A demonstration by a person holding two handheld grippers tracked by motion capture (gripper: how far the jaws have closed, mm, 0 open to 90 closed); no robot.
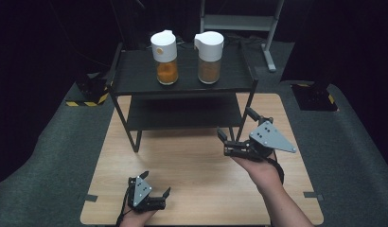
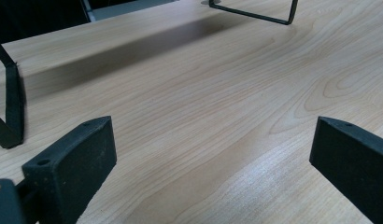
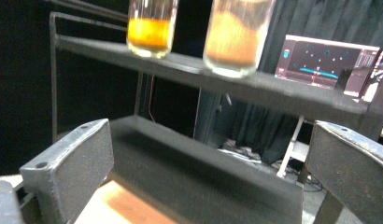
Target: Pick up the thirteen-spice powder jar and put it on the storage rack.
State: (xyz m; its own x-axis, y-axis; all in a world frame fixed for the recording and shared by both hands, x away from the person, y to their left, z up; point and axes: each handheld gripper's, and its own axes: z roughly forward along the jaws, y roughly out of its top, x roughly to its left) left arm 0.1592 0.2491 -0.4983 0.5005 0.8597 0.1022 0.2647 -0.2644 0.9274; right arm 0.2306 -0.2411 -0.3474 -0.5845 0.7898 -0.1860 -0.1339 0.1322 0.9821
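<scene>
Right gripper view: 2 jars (image 3: 231, 37) on shelf (image 3: 283, 95), above open jaws.

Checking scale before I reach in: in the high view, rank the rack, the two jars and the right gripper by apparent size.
1. Rack, by far the largest.
2. Right gripper, though it looks bigger for being nearer the camera.
3. Left jar and right jar: alike, no ranking.
</scene>
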